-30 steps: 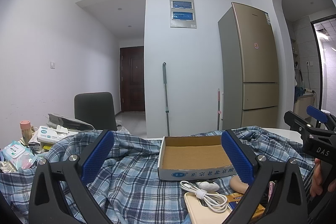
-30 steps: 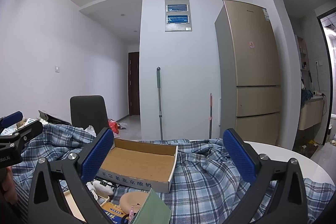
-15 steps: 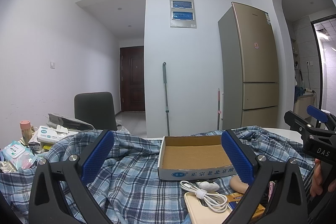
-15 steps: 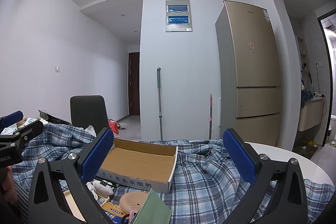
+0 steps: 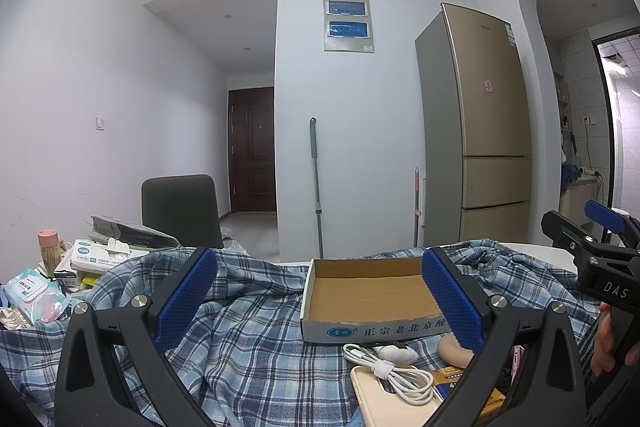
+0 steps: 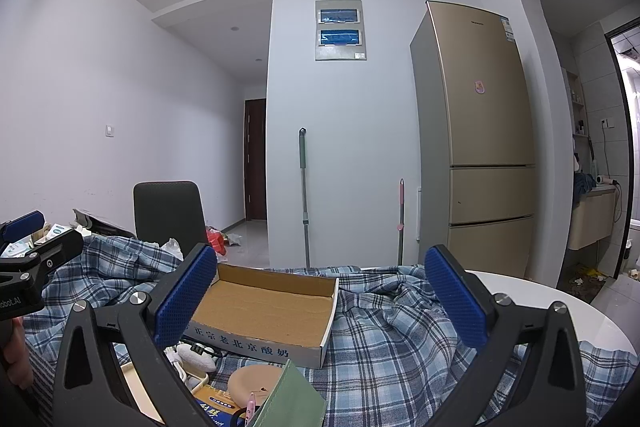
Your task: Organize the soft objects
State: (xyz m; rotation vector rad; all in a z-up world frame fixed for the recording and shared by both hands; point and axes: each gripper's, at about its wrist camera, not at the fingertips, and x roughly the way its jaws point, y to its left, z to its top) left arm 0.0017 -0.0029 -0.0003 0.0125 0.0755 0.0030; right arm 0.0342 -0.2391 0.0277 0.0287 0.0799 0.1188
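Nothing grabbed yet: left gripper (image 5: 320, 301) and right gripper (image 6: 320, 301) both gape empty; next, pinch the plaid shirt (image 6: 400, 339) at 5 o'clock of the cardboard box (image 6: 264, 307).

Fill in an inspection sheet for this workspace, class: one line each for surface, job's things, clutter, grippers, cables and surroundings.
Surface: white round table, mostly under cloth.
Job's things: blue plaid shirt spread out, rumpled; empty cardboard box resting on it.
Clutter: wet-wipe pack, tissue box, beige phone, tan round puff.
Grippers: left gripper and right gripper open, holding nothing.
Cables: coiled white cable on the phone.
Surroundings: gold fridge, dark chair, mop.
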